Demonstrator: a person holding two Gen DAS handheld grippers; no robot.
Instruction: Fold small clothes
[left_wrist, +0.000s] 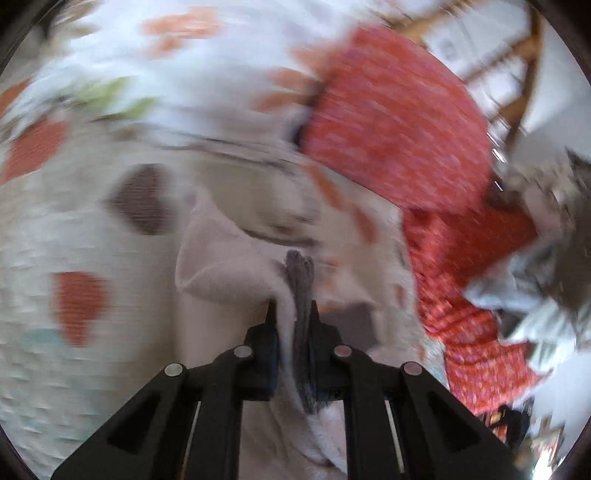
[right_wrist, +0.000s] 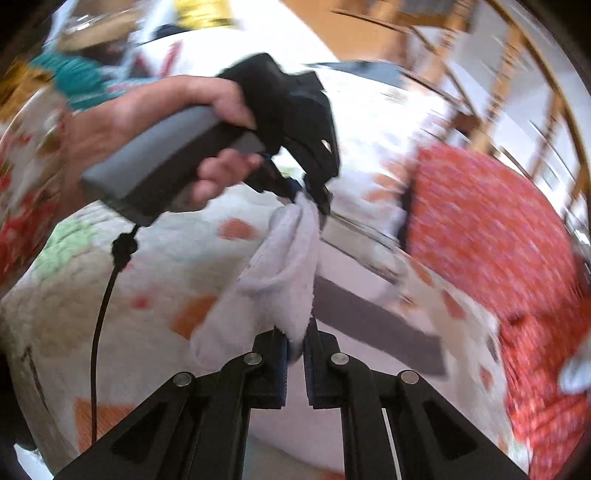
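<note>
Left gripper (left_wrist: 291, 306): jaws nearly closed, pinching a white garment (left_wrist: 229, 266) along a grey trim edge (left_wrist: 301, 295) that runs up between the pads, low centre of the left wrist view. What kind of garment it is I cannot tell; it looks like soft terry or fleece, possibly a small towel-like piece or baby clothing.

Right gripper (right_wrist: 293, 332): jaws also almost shut, clamped on the white cloth's fuzzy edge at bottom centre of the right wrist view. From there the cloth rises as a bunched strip to the left gripper, seen centre of that frame with a hand (right_wrist: 155, 122) around its grey handle (right_wrist: 159, 162). So both grippers hold the same piece, strung between them, off the bed. A grey band (right_wrist: 376, 321) on the cloth trails to the lower right.

Below and around: a quilted bedspread (left_wrist: 66, 229) with orange, brown and green patches. A red patterned fabric (left_wrist: 399, 136) lies upper right in both views, unfolded and rumpled. A grey-white crumpled item (left_wrist: 546, 266) sits at the right edge of the left view. Wooden chair (right_wrist: 498, 81) in the upper right background. Heavy motion blur throughout.

Progress, as judged: early. The white piece is picked up but bunched, no clean fold visible yet. It needs spreading or straightening, then folding. The red fabric and the grey-white item look untouched. No folded stack is visible anywhere.
</note>
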